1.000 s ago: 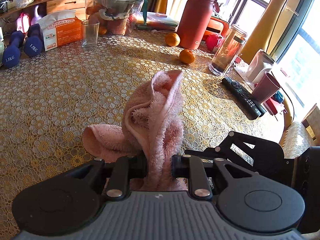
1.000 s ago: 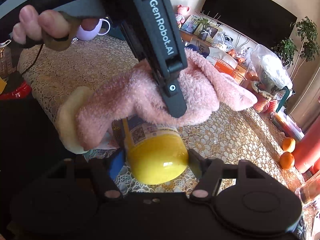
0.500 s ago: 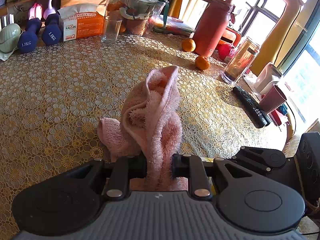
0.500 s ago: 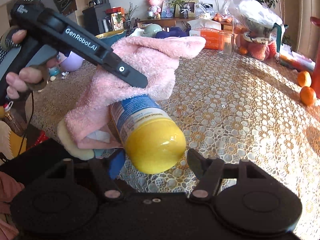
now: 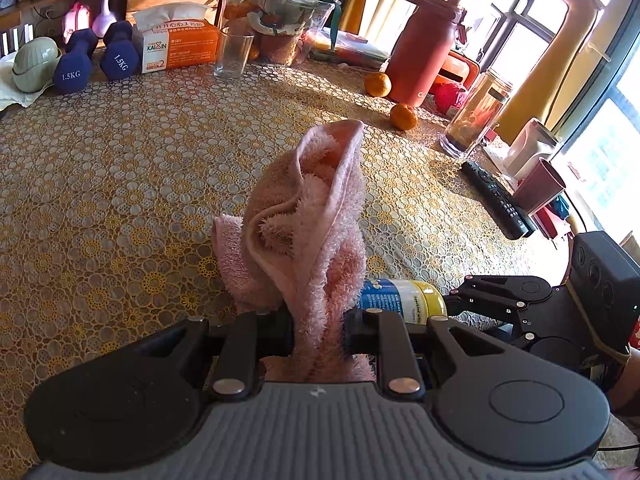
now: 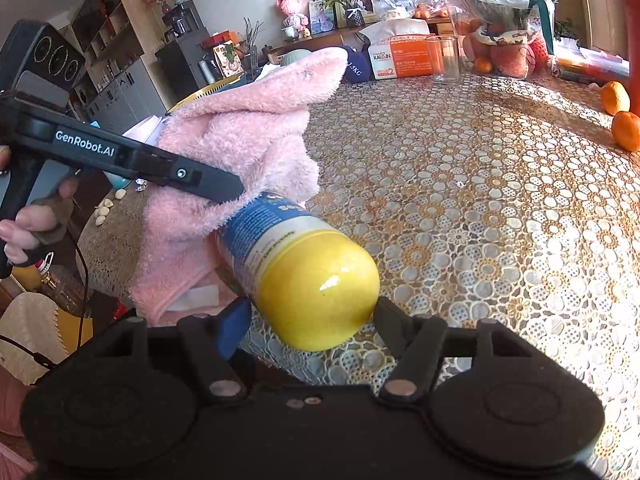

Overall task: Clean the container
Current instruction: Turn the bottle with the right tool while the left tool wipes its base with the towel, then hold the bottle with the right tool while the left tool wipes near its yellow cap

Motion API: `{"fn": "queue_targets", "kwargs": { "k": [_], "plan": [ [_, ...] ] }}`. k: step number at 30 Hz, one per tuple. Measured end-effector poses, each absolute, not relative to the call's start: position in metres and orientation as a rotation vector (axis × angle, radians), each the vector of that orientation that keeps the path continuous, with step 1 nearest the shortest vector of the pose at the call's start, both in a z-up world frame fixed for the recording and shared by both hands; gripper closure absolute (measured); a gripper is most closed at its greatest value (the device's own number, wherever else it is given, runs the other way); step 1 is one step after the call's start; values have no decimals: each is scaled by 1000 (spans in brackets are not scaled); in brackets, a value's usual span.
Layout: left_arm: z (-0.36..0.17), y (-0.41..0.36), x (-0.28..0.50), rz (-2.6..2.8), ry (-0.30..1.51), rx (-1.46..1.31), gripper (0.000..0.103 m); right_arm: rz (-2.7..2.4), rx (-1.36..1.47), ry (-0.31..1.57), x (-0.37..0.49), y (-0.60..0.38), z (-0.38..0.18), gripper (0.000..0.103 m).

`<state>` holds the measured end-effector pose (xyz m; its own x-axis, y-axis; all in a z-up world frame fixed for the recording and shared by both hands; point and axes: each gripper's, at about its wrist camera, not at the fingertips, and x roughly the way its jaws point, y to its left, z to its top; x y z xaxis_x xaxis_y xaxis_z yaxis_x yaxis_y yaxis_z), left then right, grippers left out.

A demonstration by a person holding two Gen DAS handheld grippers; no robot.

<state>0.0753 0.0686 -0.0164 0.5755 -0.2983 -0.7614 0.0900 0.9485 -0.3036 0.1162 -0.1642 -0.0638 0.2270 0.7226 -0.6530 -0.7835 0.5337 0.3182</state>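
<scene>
My left gripper (image 5: 318,320) is shut on a fluffy pink towel (image 5: 308,216), which bunches up ahead of its fingers. My right gripper (image 6: 310,314) is shut on the yellow cap of a bottle-shaped container (image 6: 304,264) with a blue and white label, held on its side over the table's near edge. In the right wrist view the pink towel (image 6: 240,152) drapes over the container's far end, with the left gripper's black finger (image 6: 192,174) pressed across it. The container (image 5: 400,300) shows just right of the towel in the left wrist view. The container's far end is hidden by cloth.
A table with a yellow lace cloth (image 5: 120,184) spreads ahead. At its far edge stand a drinking glass (image 5: 234,56), an orange tissue box (image 5: 176,42), blue dumbbells (image 5: 76,66), a red flask (image 5: 424,48), two oranges (image 5: 404,116), a glass jar (image 5: 476,116) and a remote (image 5: 496,200).
The left gripper and towel have swung round over the container's far end. The container has tilted and turned in the right gripper, showing more label. Both grips stay shut.
</scene>
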Motion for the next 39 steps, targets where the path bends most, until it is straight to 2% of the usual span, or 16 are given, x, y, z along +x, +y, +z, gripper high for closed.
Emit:
{"fn": "queue_targets", "kwargs": {
  "k": [9,22,39],
  "plan": [
    [-1,60,55,-253,937,-156,82,1030,-225,800,105,-153,-61,37],
    [-1,-12,71,-417,950,-4,82,1024,-370,718,95,-143,-56,37],
    [-5,45,71,-287,953,-88,82,1026,-437,665,91,-137,-49,38]
  ]
}}
